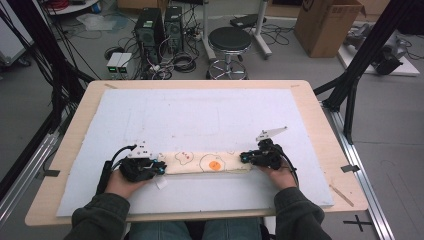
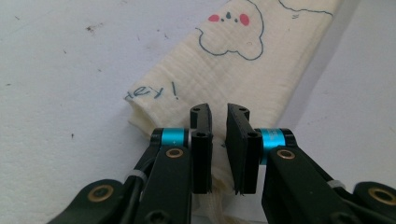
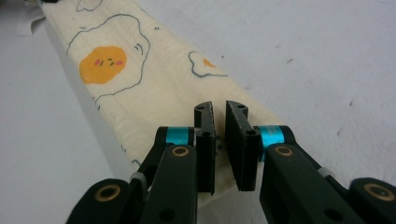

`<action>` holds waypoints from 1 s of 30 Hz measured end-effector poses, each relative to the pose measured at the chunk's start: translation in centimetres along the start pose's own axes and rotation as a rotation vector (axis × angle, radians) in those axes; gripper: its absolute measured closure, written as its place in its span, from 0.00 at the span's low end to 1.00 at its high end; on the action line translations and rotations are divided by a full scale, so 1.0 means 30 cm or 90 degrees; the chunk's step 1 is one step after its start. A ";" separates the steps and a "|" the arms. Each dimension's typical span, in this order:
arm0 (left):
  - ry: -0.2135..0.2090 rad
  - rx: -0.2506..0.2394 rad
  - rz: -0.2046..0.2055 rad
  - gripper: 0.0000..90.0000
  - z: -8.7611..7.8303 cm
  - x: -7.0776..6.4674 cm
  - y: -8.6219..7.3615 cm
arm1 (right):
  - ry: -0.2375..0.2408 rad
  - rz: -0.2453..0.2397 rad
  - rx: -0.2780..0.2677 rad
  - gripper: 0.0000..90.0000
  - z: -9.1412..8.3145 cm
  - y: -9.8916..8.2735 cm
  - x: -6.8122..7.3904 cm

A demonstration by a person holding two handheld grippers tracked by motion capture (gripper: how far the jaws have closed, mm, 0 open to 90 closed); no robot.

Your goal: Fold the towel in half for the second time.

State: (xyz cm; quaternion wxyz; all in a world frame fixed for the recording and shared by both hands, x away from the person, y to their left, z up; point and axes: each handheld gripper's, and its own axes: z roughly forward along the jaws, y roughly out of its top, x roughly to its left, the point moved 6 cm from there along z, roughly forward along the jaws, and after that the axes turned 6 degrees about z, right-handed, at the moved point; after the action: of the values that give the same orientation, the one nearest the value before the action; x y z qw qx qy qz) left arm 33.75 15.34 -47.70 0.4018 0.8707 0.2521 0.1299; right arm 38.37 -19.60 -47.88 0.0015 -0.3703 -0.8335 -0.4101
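On the white foam mat, the folded egg-print cloth lies flat between both hands. The left gripper and right gripper each pinch an end, jaws nearly closed; uneven lifting could slip a thin edge out and undo the fold.

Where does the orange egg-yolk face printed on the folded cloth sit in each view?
High view: orange yolk face right of centre on the folded cloth, nearer the right gripper.
Left gripper view: not in it.
Right gripper view: upper left, beyond the jaws.
Shared landmark: the cream cloth's blue-outlined drawings.
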 end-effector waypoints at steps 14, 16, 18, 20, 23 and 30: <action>0.009 -0.004 0.007 0.86 -0.005 -0.005 0.002 | 0.028 -0.046 -0.050 0.87 -0.056 -0.014 0.079; 0.009 -0.002 0.009 0.86 -0.006 -0.006 0.001 | 0.031 -0.056 -0.041 0.87 -0.053 -0.029 0.088; 0.010 -0.006 0.006 0.86 -0.004 -0.006 0.001 | 0.026 -0.056 -0.021 0.87 -0.044 -0.046 0.087; 0.010 -0.003 0.010 0.86 -0.004 -0.005 0.000 | 0.023 -0.055 -0.006 0.87 -0.037 -0.061 0.084; 0.018 -0.005 0.010 0.86 -0.001 -0.007 -0.001 | 0.009 -0.061 0.001 0.88 -0.027 -0.074 0.087; 0.016 -0.014 0.003 0.83 -0.009 -0.007 -0.001 | 0.015 -0.064 -0.016 0.83 -0.032 -0.067 0.093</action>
State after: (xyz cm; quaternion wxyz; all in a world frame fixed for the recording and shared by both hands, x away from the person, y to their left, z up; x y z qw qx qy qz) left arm 33.45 15.41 -47.54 0.4080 0.8651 0.2537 0.1443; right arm 34.81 -19.32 -47.76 -0.0137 -0.3231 -0.8457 -0.4245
